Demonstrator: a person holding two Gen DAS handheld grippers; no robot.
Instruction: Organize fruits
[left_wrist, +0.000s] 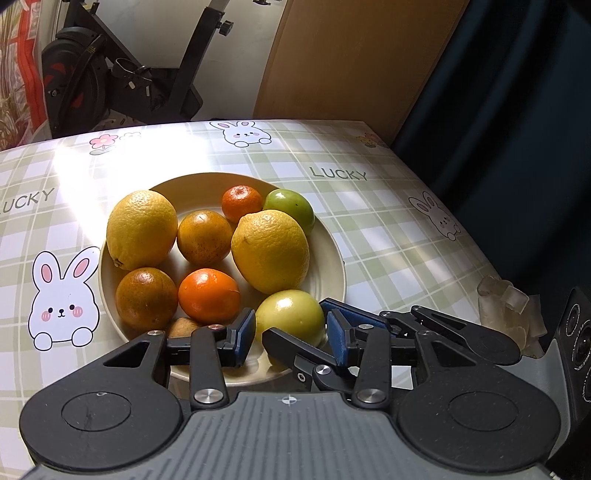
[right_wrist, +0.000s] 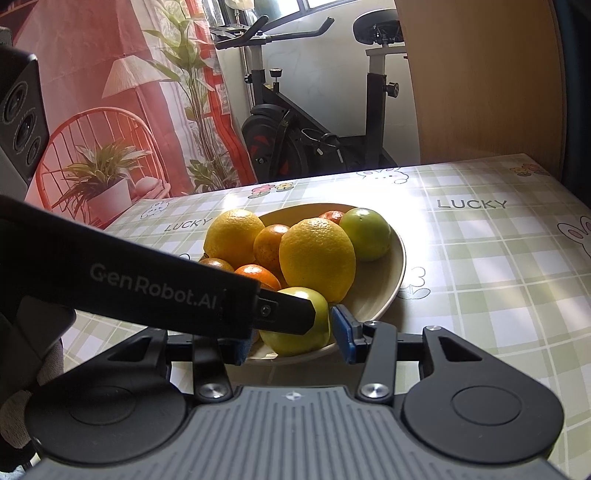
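A cream plate (left_wrist: 207, 186) (right_wrist: 388, 280) holds two lemons (left_wrist: 271, 251), several oranges (left_wrist: 208, 295) and a green fruit at the back (left_wrist: 290, 206). A second green fruit (left_wrist: 291, 319) (right_wrist: 299, 332) sits at the plate's near rim. My left gripper (left_wrist: 291, 338) has its blue pads against both sides of this fruit. My right gripper (right_wrist: 291, 341) brackets the same fruit from the right. Its right pad touches the fruit, while its left pad is hidden behind the left gripper's finger (right_wrist: 284, 312). In the left wrist view the right gripper's fingers (left_wrist: 295, 350) cross in front of the fruit.
The plate stands on a checked tablecloth (left_wrist: 388, 229) printed with rabbits. Crumpled clear plastic (left_wrist: 506, 310) lies near the table's right edge. Beyond the far edge are an exercise bike (right_wrist: 295, 122) and a wooden panel (left_wrist: 351, 55).
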